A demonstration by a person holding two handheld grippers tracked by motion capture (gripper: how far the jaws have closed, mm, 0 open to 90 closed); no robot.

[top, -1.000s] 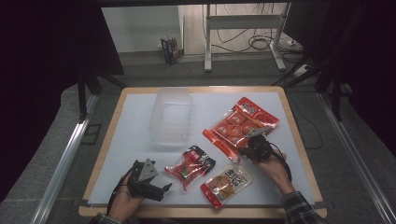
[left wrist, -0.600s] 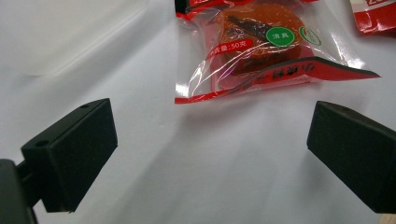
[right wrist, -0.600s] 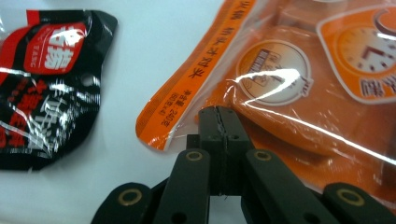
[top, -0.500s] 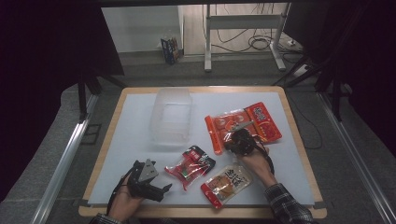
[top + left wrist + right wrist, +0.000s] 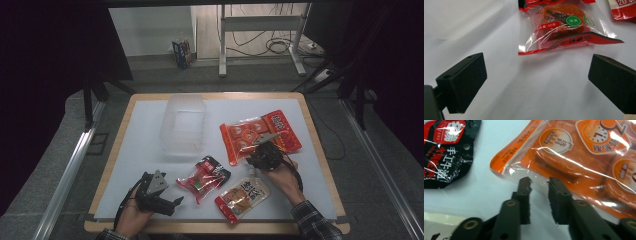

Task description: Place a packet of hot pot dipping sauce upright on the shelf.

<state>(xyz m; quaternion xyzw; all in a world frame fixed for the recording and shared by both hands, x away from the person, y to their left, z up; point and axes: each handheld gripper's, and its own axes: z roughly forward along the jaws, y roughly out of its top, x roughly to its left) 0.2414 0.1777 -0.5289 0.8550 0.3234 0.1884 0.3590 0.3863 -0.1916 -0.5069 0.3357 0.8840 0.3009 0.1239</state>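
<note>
A large orange snack bag (image 5: 250,132) (image 5: 579,157) lies flat at the right of the white table top. My right gripper (image 5: 251,157) (image 5: 539,182) sits at the bag's near edge, its jaws a narrow gap apart astride the clear seal strip. A small red and black packet (image 5: 204,177) (image 5: 564,27) lies mid-front, its black top (image 5: 444,155) showing left of the right jaws. My left gripper (image 5: 172,205) (image 5: 539,67) rests on the table at front left, wide open, with the packet just ahead of its jaws. An orange packet (image 5: 243,195) lies by the right wrist.
A clear plastic container (image 5: 183,122) stands empty at the middle back of the table. The white table top (image 5: 140,145) has a wooden rim (image 5: 312,135). Metal frame rails run along both sides on the floor.
The right gripper moved left and away from me, and the large orange bag turned from a diagonal to lying nearly crosswise. The left gripper stayed put.
</note>
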